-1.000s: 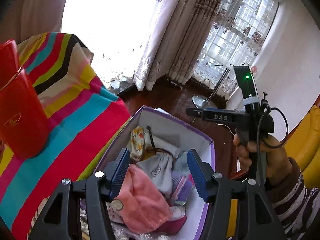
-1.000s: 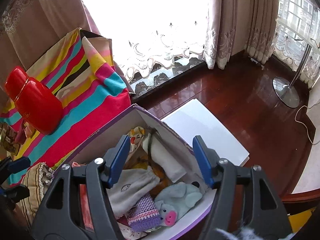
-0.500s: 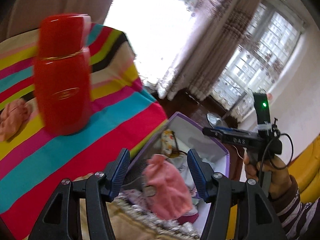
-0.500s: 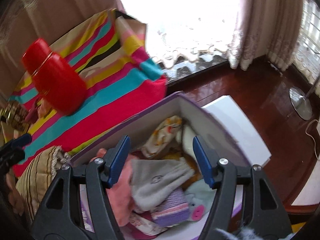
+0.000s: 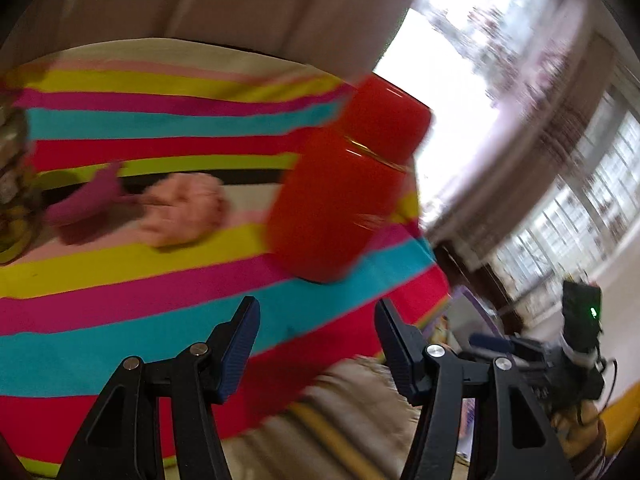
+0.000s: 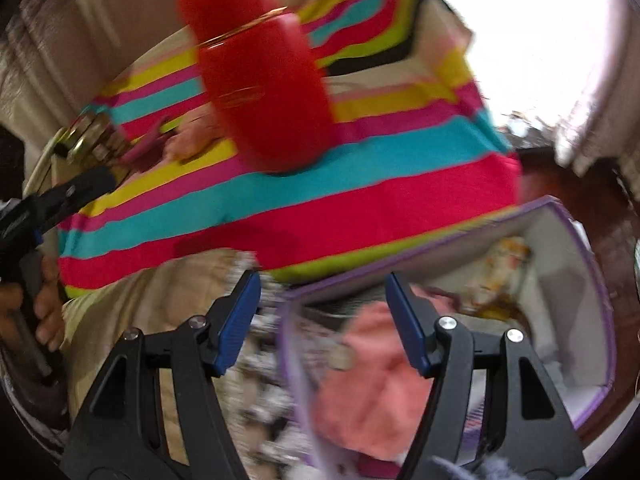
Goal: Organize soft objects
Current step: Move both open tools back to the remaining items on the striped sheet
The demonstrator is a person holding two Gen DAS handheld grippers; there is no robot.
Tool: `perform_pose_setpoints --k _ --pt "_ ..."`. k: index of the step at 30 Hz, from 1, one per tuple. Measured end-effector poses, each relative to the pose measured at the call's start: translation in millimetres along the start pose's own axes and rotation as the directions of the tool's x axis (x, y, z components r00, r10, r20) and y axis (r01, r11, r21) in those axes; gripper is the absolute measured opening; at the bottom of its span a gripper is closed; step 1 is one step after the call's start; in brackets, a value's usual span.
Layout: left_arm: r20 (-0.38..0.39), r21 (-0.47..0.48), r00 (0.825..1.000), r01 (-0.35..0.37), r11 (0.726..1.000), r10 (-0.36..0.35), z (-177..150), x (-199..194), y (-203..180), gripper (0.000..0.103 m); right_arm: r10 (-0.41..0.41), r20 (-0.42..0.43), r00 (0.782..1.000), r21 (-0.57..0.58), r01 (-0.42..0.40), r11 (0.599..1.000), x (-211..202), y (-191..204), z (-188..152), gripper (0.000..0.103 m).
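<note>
My left gripper is open and empty over the striped cloth. A pale pink soft item lies on the cloth ahead of it, with a magenta piece beside it. My right gripper is open and empty above the near edge of the purple-rimmed box. The box holds a pink cloth and other soft items. The pale pink item also shows behind the red canister in the right wrist view. Both views are motion blurred.
A tall red canister stands on the striped cloth; it also shows in the right wrist view. A beige striped cushion lies near the table edge. Curtains and windows lie behind. A dark wooden floor is beside the box.
Both grippers have swung left, away from the box and toward the striped cloth. The left view has left the box and now faces the pale pink item. Both grippers stay open.
</note>
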State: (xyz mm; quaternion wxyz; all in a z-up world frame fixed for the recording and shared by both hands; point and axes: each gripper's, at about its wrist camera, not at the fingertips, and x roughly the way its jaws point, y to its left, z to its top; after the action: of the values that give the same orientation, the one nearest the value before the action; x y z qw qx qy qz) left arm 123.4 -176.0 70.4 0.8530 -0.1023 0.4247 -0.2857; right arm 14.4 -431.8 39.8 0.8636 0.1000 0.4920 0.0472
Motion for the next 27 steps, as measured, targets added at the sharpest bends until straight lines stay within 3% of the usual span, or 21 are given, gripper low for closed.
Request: perform_pose_setpoints --k 14,20,27 --pt "0.104 -0.162 0.975 -0.178 0.971 0.196 24.0 -33.1 103.1 0.06 0.126 -0.026 0.992 -0.095 -0.128 0.987 56.1 124.8 42.7 0.073" --pt "0.115 -0.182 0.961 -0.227 0.957 0.25 33.6 -27.2 127.2 0.06 0.153 -0.031 0.988 -0.097 -0.156 0.983 80.4 160.0 67.5 0.075" --pt "0.099 -0.147 0.942 -0.303 0.941 0.319 45.7 -1.6 145.9 0.06 0.126 -0.025 0.992 -0.108 -0.128 0.986 112.9 191.8 90.5 0.076"
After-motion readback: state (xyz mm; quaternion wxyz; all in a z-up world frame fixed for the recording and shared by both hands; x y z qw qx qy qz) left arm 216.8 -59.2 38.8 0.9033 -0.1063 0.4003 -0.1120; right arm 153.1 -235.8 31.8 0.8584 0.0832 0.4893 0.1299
